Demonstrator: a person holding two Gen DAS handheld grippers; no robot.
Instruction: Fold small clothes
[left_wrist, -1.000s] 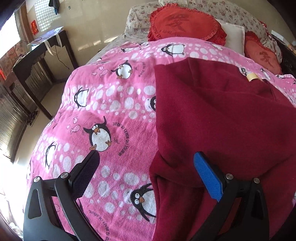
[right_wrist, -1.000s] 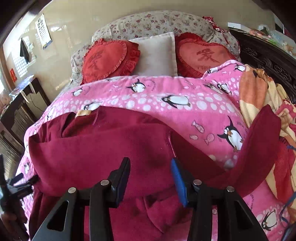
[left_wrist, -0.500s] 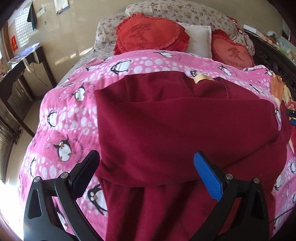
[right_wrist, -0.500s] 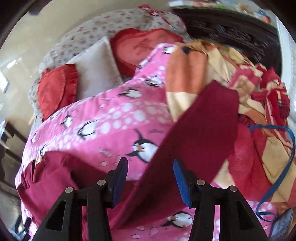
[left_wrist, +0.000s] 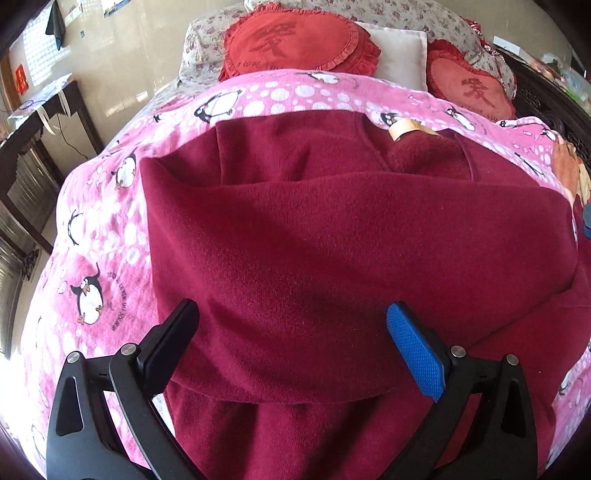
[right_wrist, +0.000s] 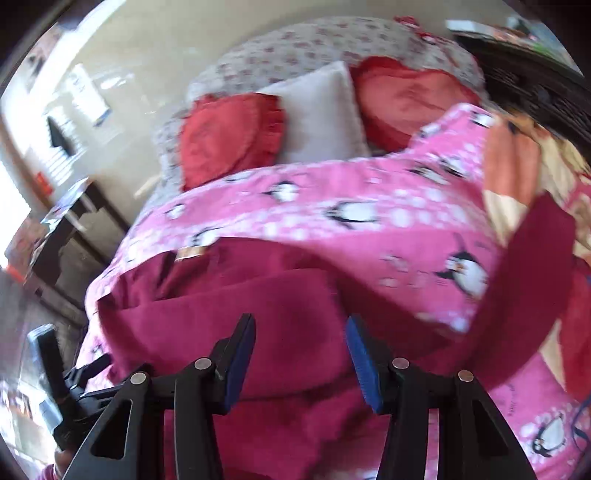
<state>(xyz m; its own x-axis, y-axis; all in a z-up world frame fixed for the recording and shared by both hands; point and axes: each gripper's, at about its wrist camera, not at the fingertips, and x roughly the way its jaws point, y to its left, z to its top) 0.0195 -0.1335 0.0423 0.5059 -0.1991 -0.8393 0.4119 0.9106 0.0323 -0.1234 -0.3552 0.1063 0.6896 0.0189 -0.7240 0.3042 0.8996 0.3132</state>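
The left gripper (left_wrist: 291, 343) stands wide open above the dark red garment (left_wrist: 351, 229), one black finger and one blue-padded finger spread far apart with nothing between them; whether the tips brush the fleece cannot be told. The right gripper (right_wrist: 301, 354) is also open, its fingers parted by a narrower gap, hanging over the same garment (right_wrist: 229, 325) and holding nothing. The garment lies spread across the pink penguin blanket (left_wrist: 107, 236) on the bed, folded once so that an upper layer ends in a rounded hem just ahead of the left fingers, with a lower layer running on beneath toward the camera. Its tan neck label (left_wrist: 404, 127) sits at the far edge, near the pillows. In the blurred right view one red sleeve (right_wrist: 532, 280) stretches away to the right, lying over the blanket (right_wrist: 369, 229) and touching an orange patterned cloth (right_wrist: 513, 173). Open blanket shows to the left of the garment and beyond the collar, up to the red heart cushion (left_wrist: 291, 40) and white pillow (left_wrist: 399, 59). A dark side table (left_wrist: 37, 122) stands off the left side of the bed. The left gripper appears at the lower left edge of the right view (right_wrist: 62, 373).
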